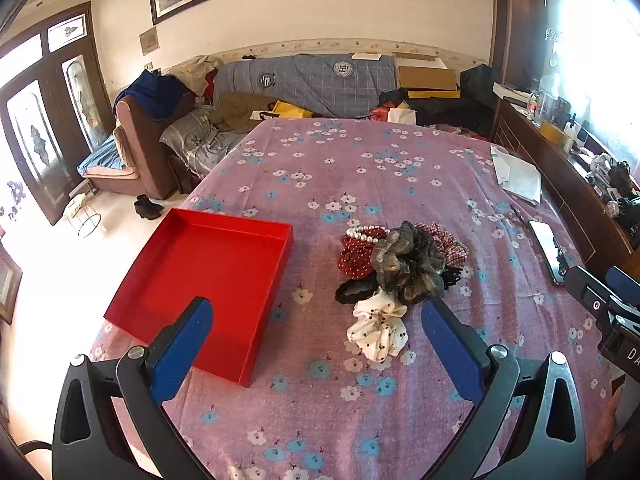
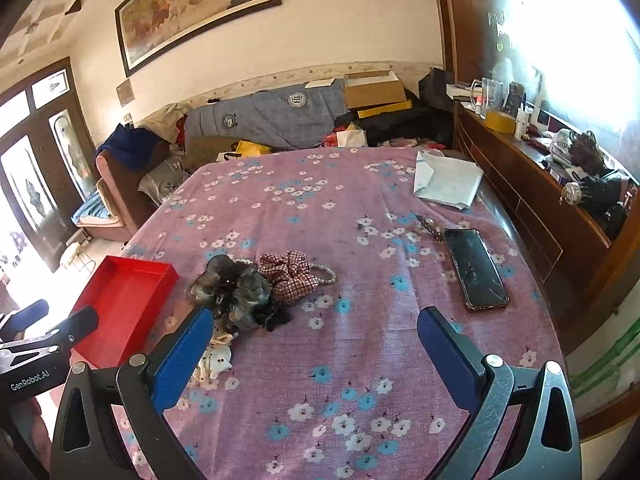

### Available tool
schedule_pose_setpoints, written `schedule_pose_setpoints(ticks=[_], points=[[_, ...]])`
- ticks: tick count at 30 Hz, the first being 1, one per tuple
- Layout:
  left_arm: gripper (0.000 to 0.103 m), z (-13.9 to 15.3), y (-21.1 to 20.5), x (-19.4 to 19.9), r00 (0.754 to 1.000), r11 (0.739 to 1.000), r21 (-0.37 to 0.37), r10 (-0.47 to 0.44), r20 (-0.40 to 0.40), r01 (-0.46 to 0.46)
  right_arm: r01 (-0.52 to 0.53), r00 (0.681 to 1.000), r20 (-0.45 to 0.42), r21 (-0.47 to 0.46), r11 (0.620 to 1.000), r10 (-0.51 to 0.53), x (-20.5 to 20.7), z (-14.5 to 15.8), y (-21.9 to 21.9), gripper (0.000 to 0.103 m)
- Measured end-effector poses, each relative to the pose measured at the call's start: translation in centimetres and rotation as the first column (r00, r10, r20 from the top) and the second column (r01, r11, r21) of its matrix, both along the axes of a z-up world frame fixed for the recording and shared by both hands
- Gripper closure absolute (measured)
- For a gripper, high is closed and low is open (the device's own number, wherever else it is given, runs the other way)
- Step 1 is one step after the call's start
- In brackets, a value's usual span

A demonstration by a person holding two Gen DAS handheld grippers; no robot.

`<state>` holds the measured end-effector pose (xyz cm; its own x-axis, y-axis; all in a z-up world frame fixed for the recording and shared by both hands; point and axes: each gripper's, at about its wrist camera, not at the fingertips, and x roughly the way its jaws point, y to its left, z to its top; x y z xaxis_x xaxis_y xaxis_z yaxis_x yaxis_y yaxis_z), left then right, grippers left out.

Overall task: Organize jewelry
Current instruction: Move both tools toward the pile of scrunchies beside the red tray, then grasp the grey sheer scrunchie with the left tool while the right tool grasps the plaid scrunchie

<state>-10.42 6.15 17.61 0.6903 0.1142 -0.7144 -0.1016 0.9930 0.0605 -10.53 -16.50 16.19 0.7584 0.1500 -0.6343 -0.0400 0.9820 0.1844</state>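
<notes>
Left gripper (image 1: pixel 316 316): jaws wide apart, holding nothing. Right gripper (image 2: pixel 316 326): likewise wide, empty. Scrunchie pile (image 1: pixel 400 264) with pearl bracelet (image 1: pixel 362 233) at frame centre; red tray (image 1: pixel 208 280) lower left; phone (image 2: pixel 476 269) centre right. Purple floral tablecloth (image 1: pixel 360 168); cluttered sofa (image 1: pixel 304 80) behind.

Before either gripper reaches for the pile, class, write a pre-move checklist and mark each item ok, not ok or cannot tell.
1. Red tray has nothing in it: ok.
2. Left gripper open, holding nothing: ok.
3. Right gripper open, holding nothing: ok.
4. Scrunchies separated for single picks: not ok; the grey scrunchie overlaps its neighbours.
5. Pearl bracelet free of the checked scrunchie: cannot tell.
6. Phone apart from the pile: ok.
</notes>
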Motion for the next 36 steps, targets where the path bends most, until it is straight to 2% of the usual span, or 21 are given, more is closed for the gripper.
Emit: schedule_pose_setpoints(ticks=[7,14,17,21,24,32,36], points=[[0.000,-1.0,1.8,0.4,0.999,0.999,-0.032,0.019,-0.048,-0.020,0.027,1.000,-0.008,-0.018,0.999,-0.027,0.0,-0.1,0.3,0.000],[0.000,-0.9,5.6,1.3,0.997,0.995,-0.079,0.063,-0.035,-0.065,0.062,0.993,0.107,-0.063,0.996,-0.055,-1.0,1.0,0.8,0.000],[0.000,-1.2,6.3,2.2,0.997,0.995,-0.075,0.068,-0.027,-0.070,0.047,0.997,0.070,-0.071,0.996,-0.043,-0.2,0.2,1.2,0.000],[0.000,-2.0,5.5,4.6,0.997,0.996,-0.084,-0.016,-0.077,0.009,0.044,0.999,-0.016,-0.029,0.999,-0.045,1.2,-1.6,0.7,0.000],[0.000,-2.6,4.2,6.2,0.994,0.995,-0.073,-0.074,-0.086,0.068,0.054,0.997,-0.059,-0.005,0.999,-0.054,2.5,-2.8,0.4,0.000],[0.000,-4.1,0.4,10.6,0.970,0.974,-0.082,-0.221,-0.103,0.213,0.010,0.981,-0.194,0.093,0.996,0.008,7.1,-6.3,-0.1,0.024],[0.004,-5.6,-1.4,12.9,0.950,0.955,-0.110,-0.288,-0.119,0.276,-0.024,0.971,-0.227,0.191,0.981,0.068,10.3,-7.7,-0.4,0.026]])
